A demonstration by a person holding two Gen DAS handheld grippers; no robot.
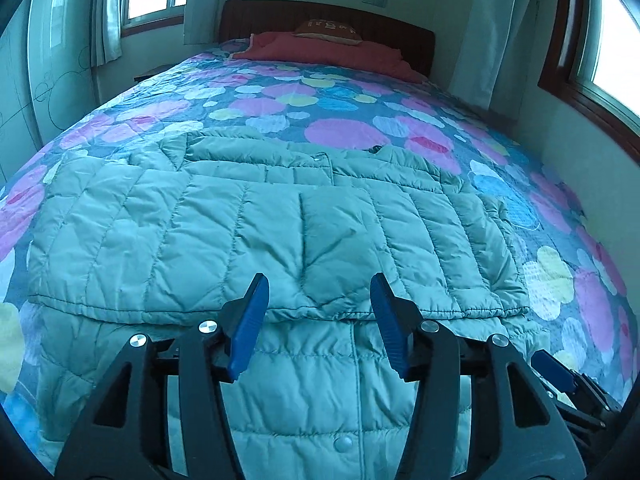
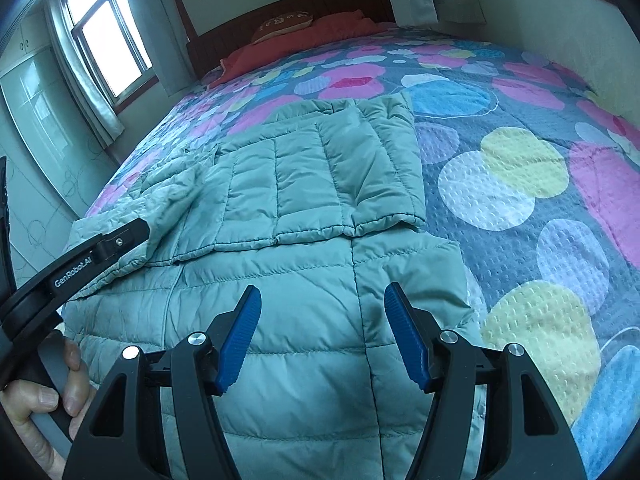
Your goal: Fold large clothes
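Observation:
A pale green quilted puffer jacket [image 1: 248, 224] lies flat on the bed, its far part folded back over the near part, with a hem edge running across. It also shows in the right wrist view [image 2: 304, 184]. My left gripper [image 1: 318, 284] is open and empty, hovering over the folded hem. My right gripper [image 2: 322, 294] is open and empty above the jacket's near right part. The right gripper's blue tip shows at the lower right of the left wrist view [image 1: 554, 370]. The left gripper's black body and the hand holding it show at the left of the right wrist view [image 2: 92, 256].
The bed has a grey bedspread with coloured circles [image 1: 344, 132], also seen in the right wrist view [image 2: 520, 184]. A red blanket and a cushion [image 1: 328, 30] lie by the dark headboard. Windows with curtains stand left and right. A wall runs along the bed's right side [image 1: 560, 148].

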